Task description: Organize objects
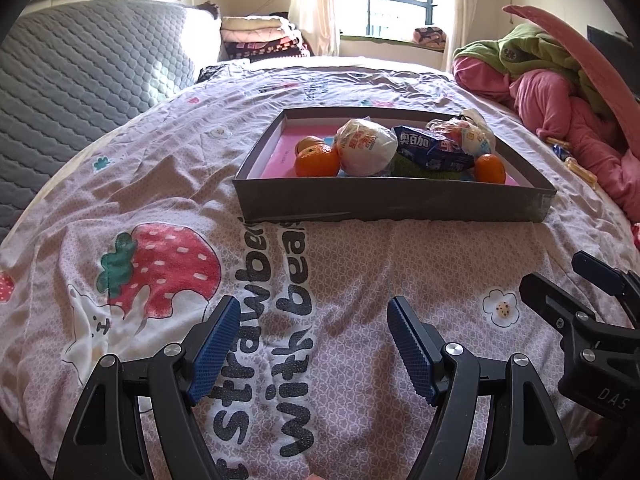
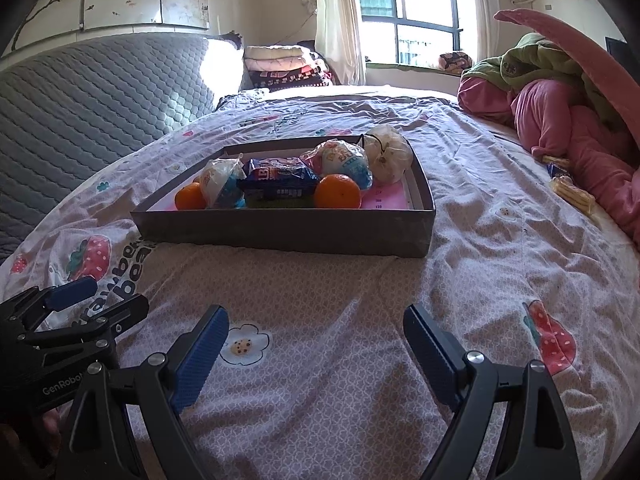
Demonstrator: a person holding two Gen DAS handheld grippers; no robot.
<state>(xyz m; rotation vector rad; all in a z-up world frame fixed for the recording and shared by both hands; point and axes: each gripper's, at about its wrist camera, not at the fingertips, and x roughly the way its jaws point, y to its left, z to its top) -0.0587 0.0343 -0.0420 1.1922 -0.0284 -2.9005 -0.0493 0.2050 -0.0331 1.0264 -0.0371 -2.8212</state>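
Left gripper (image 1: 310,322) and right gripper (image 2: 316,330) wide open, empty, above bed (image 1: 360,264); filled grey box (image 1: 392,202) ahead.

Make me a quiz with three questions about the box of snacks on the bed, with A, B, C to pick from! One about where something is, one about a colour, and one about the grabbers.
1. Where do the oranges lie?
A. Inside the grey box
B. On the pink blanket
C. On the windowsill

2. What colour is the inside floor of the grey box?
A. Green
B. Pink
C. Black

3. How do the left gripper and right gripper stand?
A. Both shut on an orange
B. One holds a snack packet
C. Both open and empty

Answers: 1 A, the oranges sit among the wrapped snacks inside the box walls. 2 B, bare pink shows beside the snacks. 3 C, only the bedsheet shows between each pair of blue pads.
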